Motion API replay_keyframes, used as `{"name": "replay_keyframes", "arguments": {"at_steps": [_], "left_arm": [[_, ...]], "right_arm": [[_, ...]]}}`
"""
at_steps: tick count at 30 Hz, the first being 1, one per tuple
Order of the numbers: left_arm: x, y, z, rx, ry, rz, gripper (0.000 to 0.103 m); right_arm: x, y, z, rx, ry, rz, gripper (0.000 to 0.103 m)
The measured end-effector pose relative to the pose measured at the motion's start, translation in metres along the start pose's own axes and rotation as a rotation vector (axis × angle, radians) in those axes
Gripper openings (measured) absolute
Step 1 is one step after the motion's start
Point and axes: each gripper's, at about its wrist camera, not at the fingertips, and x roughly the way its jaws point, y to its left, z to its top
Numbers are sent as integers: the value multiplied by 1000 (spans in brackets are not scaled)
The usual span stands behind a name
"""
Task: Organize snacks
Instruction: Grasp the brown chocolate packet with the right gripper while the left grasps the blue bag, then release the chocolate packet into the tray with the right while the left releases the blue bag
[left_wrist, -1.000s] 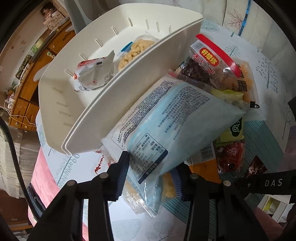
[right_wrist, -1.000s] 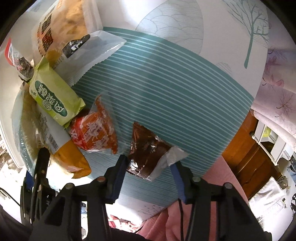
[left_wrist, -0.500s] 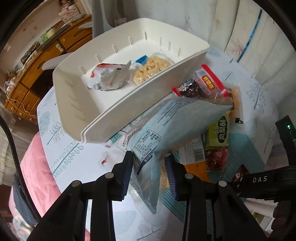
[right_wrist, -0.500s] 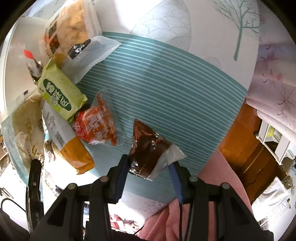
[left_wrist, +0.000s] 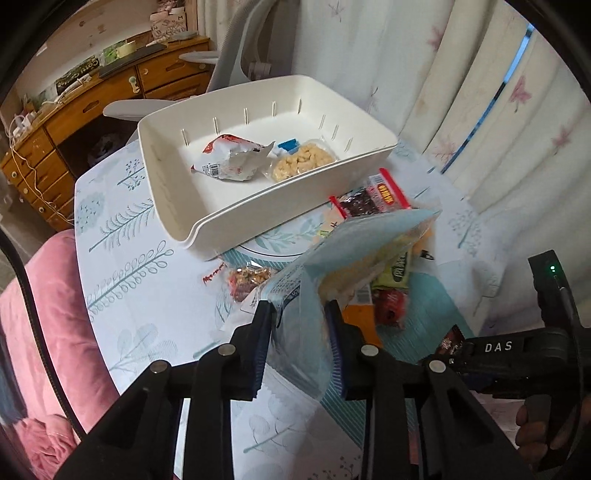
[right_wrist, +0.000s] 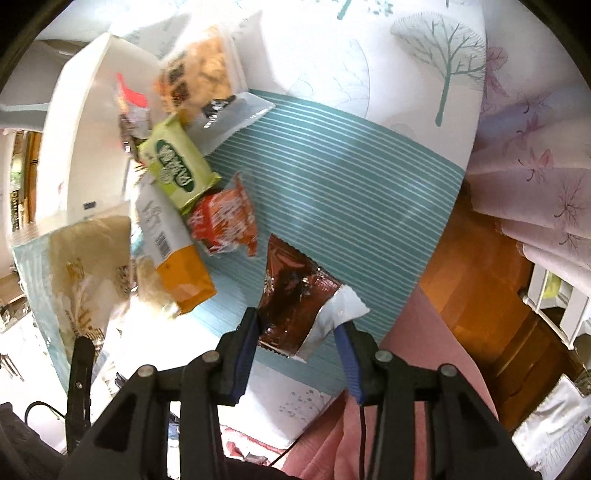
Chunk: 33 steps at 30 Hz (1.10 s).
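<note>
- Left gripper (left_wrist: 301, 321): jaws have just been closing and now pinch the lower end of a pale blue snack bag (left_wrist: 354, 251); the bag is lifted off the table (left_wrist: 122, 236), its printed label blurred and unreadable.
- Right gripper (right_wrist: 297, 332): jaws have just been closing; the pads press on both sides of a dark brown sachet (right_wrist: 291, 295) with a silver torn end. No writing on it can be made out.
- White tray (left_wrist: 192, 206): stands on the table near its far edge, by the curtain (left_wrist: 461, 92). Inside lie a red-and-white packet (left_wrist: 229, 162) with a barcode and a clear pack of pale puffed pieces (left_wrist: 301, 164), touching each other.
- Loose snacks lie heaped on the table just beside the tray's near wall: a red-banded dark packet (left_wrist: 369, 199), a green packet (right_wrist: 177, 166) with white characters in a dark green oval, an orange-red packet (right_wrist: 225, 221) and an orange-ended packet (right_wrist: 173, 251) bearing a barcode.
- The letters "DAS" (left_wrist: 498, 347) show in white on the black body of the right gripper, seen from the left wrist camera.
- A teal striped patch (right_wrist: 332, 184) of the tablecloth lies under the brown sachet.
</note>
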Motion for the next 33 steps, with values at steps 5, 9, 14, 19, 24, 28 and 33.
{"name": "replay_keyframes", "arguments": {"at_steps": [5, 9, 14, 19, 24, 28, 33], "left_arm": [[-22, 8, -10, -39, -51, -33, 26], [-42, 14, -15, -77, -90, -43, 25], [-65, 20, -14, -117, -147, -42, 25], [-84, 26, -4, -164, -202, -35, 24], [-100, 31, 12, -199, -260, -25, 22], [-107, 33, 28, -232, -297, -14, 21], [-108, 35, 46, -272, -341, 6, 18]], "right_arm": [[-14, 3, -18, -55, -64, 15, 41], [-28, 15, -20, -110, -118, 33, 41], [-44, 27, -20, -181, -179, 52, 41], [-61, 44, -15, -254, -235, 78, 41], [-78, 64, -7, -349, -282, 102, 41], [-90, 79, 4, -420, -321, 109, 41], [-106, 100, 19, -526, -368, 114, 41]]}}
